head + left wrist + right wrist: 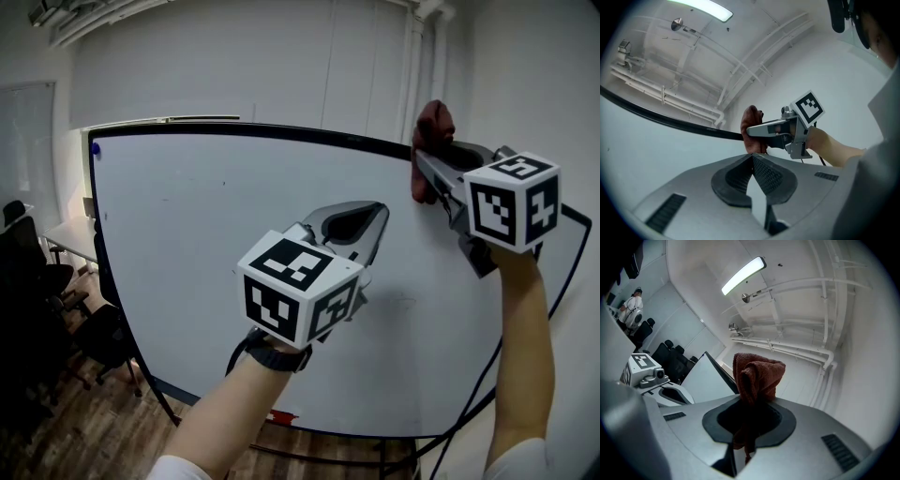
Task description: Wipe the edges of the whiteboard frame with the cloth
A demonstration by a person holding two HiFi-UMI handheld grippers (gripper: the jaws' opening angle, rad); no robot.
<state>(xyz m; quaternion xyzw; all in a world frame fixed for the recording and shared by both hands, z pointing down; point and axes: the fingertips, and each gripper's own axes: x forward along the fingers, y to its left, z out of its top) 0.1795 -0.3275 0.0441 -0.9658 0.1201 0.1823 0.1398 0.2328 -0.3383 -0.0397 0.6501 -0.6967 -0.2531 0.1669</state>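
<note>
The whiteboard (216,244) has a thin black frame (281,131). My right gripper (427,165) is raised at the board's upper right, shut on a reddish-brown cloth (431,141) that rests against the top frame edge. In the right gripper view the cloth (757,376) bunches up out of the jaws, with the board's corner (710,376) behind it. My left gripper (361,221) hovers in front of the board's middle, shut and empty. From the left gripper view, its closed tips (752,158) point toward the cloth (751,127) and the frame (665,121).
Black office chairs (37,281) and a table (70,234) stand left of the board. A blue magnet (96,148) sits at the board's top left corner. A small red object (281,417) lies by the lower frame. A cable (483,384) hangs at the right.
</note>
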